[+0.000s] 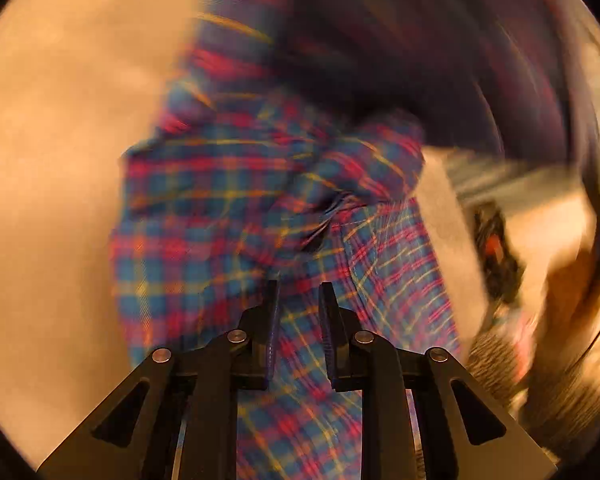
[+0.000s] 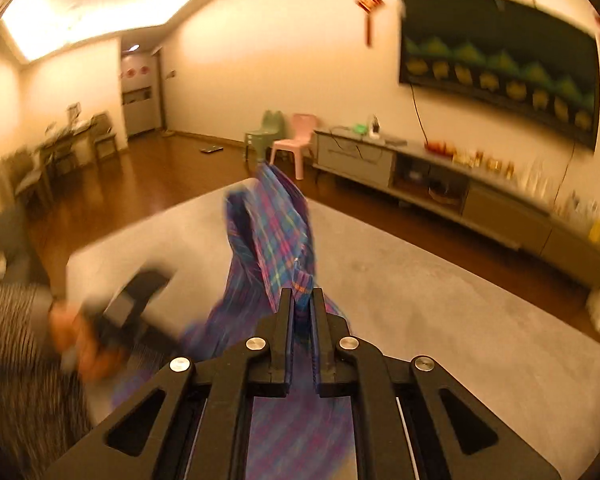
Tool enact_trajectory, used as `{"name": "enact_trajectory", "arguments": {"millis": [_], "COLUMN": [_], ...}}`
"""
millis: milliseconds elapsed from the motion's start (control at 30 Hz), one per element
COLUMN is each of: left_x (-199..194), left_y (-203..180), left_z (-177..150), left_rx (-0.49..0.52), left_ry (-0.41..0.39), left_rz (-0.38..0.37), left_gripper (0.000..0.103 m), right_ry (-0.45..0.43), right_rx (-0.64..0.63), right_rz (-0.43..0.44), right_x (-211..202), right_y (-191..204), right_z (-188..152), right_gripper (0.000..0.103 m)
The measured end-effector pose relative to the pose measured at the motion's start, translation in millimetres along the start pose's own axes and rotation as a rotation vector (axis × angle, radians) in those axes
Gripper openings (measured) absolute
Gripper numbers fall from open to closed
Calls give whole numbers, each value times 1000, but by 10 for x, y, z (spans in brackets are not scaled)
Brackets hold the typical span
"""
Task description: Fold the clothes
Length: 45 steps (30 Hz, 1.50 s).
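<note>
Across a living room with a wood floor (image 2: 148, 184) lies a wide grey mat (image 2: 440, 300), and a long low cabinet (image 2: 452, 184) stands along the wall under a dark framed picture (image 2: 500, 52). Over the mat hangs a plaid shirt (image 2: 276, 240), lifted. The right tool (image 2: 301, 300) is pinching a fold of the shirt. The left tool (image 1: 300, 296) stands slightly parted over the plaid cloth; whether its fingers (image 1: 272, 320) grip any of it cannot be told through the blur.
</note>
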<state>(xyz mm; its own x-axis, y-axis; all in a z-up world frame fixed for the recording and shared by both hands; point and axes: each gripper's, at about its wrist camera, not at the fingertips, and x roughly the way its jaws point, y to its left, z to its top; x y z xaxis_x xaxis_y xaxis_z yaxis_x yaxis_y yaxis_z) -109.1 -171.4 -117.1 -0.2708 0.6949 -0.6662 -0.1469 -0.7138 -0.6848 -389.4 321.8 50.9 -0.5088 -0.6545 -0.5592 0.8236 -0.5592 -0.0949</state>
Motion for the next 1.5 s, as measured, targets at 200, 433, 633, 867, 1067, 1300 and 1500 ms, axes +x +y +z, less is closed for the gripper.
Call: {"name": "enact_trajectory", "arguments": {"millis": [200,433,633,867,1067,1300,1500], "left_x": [-288,-298,-292,-230,-279,-275,-558], "left_y": [324,-28,19,149,264,284,411], "left_z": [-453,-857,-917,-828,-742,-716,-763], "left_rx": [-179,-16,0,-7,-13,-25,-98], "left_ry": [-91,-136,-152,-147,-143,-147,-229], "left_rz": [-45,-31,2,-25,-46,-58,-173], "left_gripper": [24,27,27,27,25,25,37], "right_ry": [272,237,256,310,283,265,261], "right_rx": [-66,-67,-387,-558,-610,-660,-553], "right_rz": [-123,-172,-181,-219,-240,-138,-201], "right_x": [-151,-303,121,572,326,295,378], "right_y": [494,732,1345,1650,1870,2348,2183], "right_z": [-1220,-1311,-1323,-1358,-1294,-1408,-1486], "right_gripper": [8,45,53,11,5,1,12]}}
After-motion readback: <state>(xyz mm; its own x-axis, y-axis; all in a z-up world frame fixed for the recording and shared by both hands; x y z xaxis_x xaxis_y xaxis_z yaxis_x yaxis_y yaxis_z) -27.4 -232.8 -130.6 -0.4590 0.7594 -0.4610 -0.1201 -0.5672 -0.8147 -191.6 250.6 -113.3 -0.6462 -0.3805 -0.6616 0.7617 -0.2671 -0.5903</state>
